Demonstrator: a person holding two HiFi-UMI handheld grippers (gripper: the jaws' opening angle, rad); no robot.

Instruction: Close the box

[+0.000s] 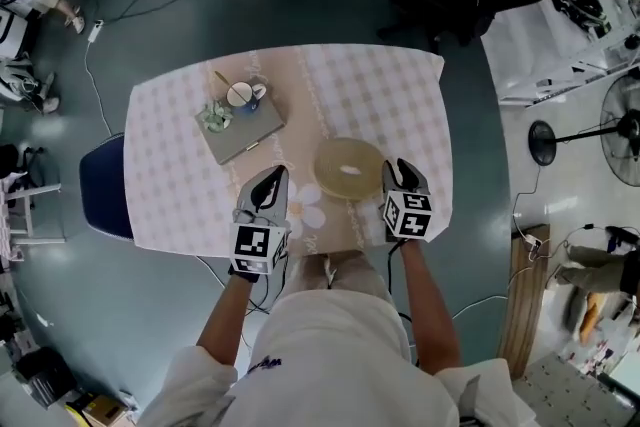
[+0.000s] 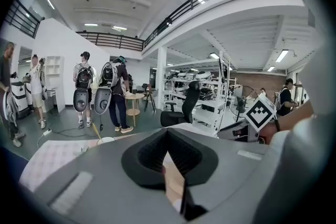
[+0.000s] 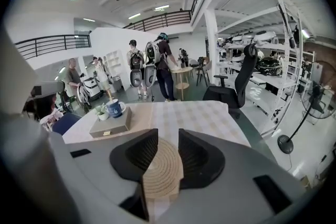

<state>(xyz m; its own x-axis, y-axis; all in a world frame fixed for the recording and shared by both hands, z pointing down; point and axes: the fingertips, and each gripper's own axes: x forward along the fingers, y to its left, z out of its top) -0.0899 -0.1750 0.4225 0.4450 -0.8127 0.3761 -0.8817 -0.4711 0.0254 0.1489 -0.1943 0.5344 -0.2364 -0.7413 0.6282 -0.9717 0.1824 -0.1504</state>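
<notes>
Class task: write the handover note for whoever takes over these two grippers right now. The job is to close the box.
Left gripper: shut, empty, over the table's near edge.
Right gripper: open, holding nothing, close by the round woven piece.
Grey box: far left on the table. Its lid looks down, with a mug and a small plant on top.
Done: nothing evident.
Left: I cannot tell whether the woven piece is the box to close, so check first.

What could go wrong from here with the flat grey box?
The blue mug and the small green plant stand on the flat grey box; moving its lid could tip them. The round woven mat shows between the open jaws of the right gripper, which could drag it along.
</notes>
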